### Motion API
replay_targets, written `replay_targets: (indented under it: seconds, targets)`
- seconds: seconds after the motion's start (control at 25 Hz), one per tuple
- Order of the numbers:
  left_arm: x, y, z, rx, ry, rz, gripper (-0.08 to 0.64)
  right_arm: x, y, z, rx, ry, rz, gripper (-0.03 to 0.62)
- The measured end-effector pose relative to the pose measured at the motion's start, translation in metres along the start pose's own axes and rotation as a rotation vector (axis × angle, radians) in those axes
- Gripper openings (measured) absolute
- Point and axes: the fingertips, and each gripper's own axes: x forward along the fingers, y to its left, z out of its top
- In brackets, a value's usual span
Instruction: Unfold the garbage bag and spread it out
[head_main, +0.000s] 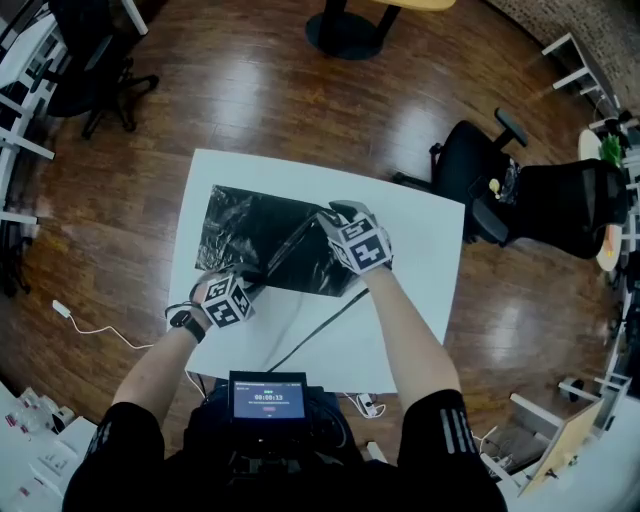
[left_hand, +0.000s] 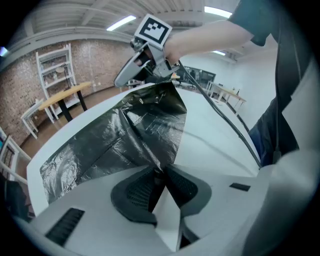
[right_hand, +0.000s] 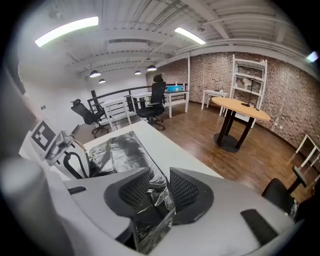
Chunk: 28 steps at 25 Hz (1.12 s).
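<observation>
Bag (head_main: 265, 240) flat on the table (head_main: 420, 245), part unfolded.
We saw the left gripper (left_hand: 161, 172) pinching the bag's corner, sheet stretching ahead; the right gripper (right_hand: 159, 182) stood parted, loose film between its jaws.

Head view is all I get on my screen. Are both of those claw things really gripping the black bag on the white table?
Observer: The left gripper is. Its own view shows the jaws closed on a corner of the garbage bag.
Operator: And the right one? Its marker cube hides the tips from me.
Observer: The right gripper has its jaws apart. Crumpled bag film lies loosely between them and is not pinched.
Operator: What is the dark round thing at the top of my picture?
Observer: That is the foot of a wooden-topped table. The right gripper view shows it standing in front of a brick wall.
</observation>
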Motion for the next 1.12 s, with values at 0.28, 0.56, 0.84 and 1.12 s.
replay_targets:
  seconds: [0.28,0.56,0.84,1.12]
  targets:
    - [-0.017,-0.001,0.028,0.036,-0.05,0.027,0.074,-0.039,0.009,-0.006,-0.063,0.004,-0.046,0.15]
    - [0.009,-0.039,0.089,0.131,-0.127,-0.059,0.075,-0.045,0.004,-0.055,-0.061,0.113,-0.095,0.143]
    - [0.049,-0.06,0.12,0.195,-0.109,-0.119,0.075,-0.039,-0.001,-0.079,-0.045,0.169,-0.086,0.13]
    - [0.069,-0.058,0.101,0.179,-0.053,-0.133,0.075,-0.037,0.009,-0.068,-0.053,0.127,-0.056,0.133]
